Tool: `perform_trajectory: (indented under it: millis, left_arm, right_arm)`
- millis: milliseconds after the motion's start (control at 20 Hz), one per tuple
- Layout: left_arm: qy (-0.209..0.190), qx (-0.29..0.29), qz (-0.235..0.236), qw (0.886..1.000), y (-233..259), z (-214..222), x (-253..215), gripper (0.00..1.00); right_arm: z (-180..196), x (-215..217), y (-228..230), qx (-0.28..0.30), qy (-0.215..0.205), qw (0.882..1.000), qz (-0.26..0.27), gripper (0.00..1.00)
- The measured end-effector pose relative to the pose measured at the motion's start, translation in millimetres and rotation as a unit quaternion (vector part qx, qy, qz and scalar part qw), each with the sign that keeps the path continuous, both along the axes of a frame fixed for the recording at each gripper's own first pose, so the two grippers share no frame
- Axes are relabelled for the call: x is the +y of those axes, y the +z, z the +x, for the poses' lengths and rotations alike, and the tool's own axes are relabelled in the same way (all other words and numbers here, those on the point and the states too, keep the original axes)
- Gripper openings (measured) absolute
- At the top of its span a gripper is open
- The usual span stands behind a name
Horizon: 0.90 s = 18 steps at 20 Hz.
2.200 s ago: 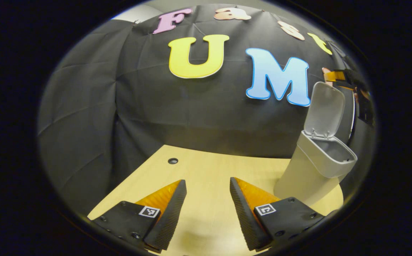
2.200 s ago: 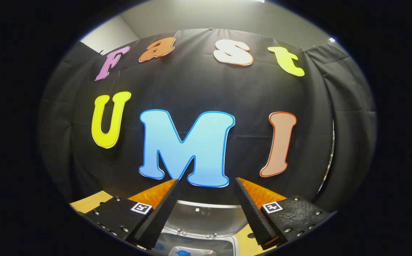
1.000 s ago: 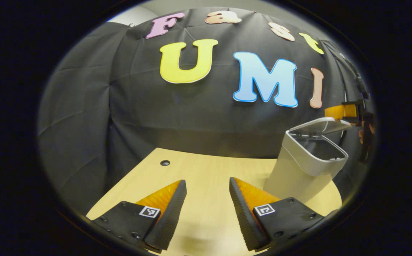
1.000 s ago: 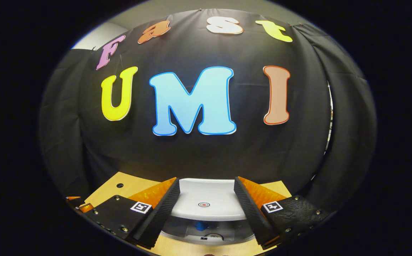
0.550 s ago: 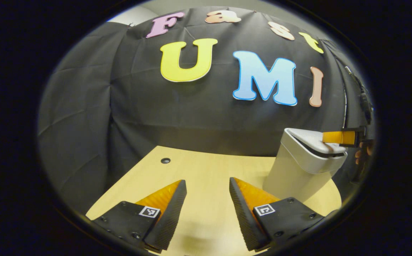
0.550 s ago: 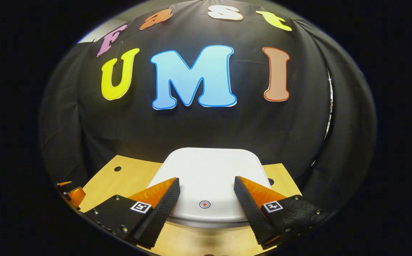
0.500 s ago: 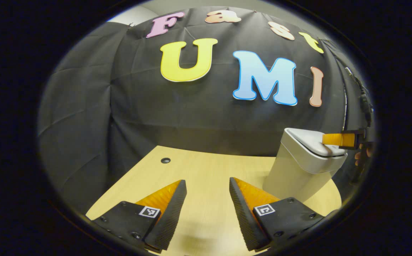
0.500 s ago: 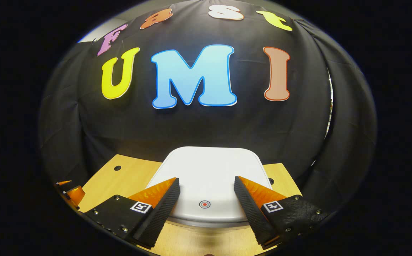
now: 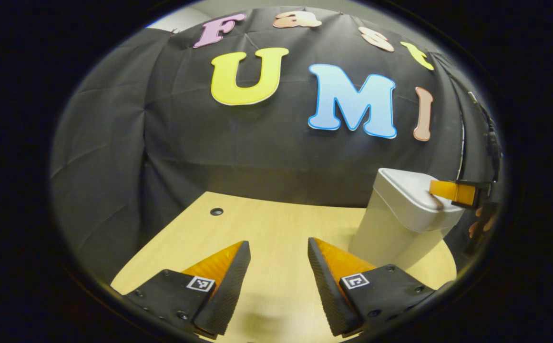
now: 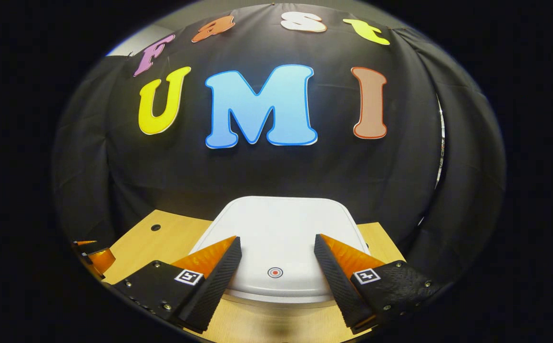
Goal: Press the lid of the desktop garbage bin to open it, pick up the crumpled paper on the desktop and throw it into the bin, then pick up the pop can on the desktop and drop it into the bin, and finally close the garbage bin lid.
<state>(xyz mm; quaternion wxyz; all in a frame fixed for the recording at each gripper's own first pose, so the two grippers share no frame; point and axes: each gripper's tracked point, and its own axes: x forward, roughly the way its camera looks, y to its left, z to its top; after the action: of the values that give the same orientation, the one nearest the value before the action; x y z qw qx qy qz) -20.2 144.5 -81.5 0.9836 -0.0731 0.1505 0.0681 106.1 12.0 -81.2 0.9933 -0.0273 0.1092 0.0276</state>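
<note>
The garbage bin (image 9: 395,224) stands on the desk (image 9: 267,228), its lid (image 10: 279,238) down, before the cloth wall (image 9: 257,143).

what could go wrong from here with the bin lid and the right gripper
1. The lid looks flat on the garbage bin, with the right gripper open right over it. It is a press-to-open lid, so another push near the red dot might pop it open.
2. The bin stands close to the table's edge; a sideways nudge while pulling away might shift or tip it.
</note>
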Motion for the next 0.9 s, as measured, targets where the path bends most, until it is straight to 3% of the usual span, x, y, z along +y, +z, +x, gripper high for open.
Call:
perform_trajectory:
  millis: [100, 200, 900]
  left_arm:
    - [-0.001, 0.002, 0.001, 1.0, -1.8, -0.1, -0.8, 0.83]
    - [-0.001, 0.004, -0.001, 1.0, -4.8, -1.0, -1.8, 0.8]
    - [-0.004, -0.02, 0.009, 1.0, 16.2, 4.7, 2.3, 0.83]
  right_arm:
    - [0.5, 0.3, -1.8, -0.012, -0.001, 1.0, -0.002, 0.99]
    - [0.1, -0.2, -2.9, -0.025, -0.003, 1.0, -0.004, 0.99]
    - [1.1, -0.2, -1.1, -0.062, -0.009, 0.998, 0.009, 0.98]
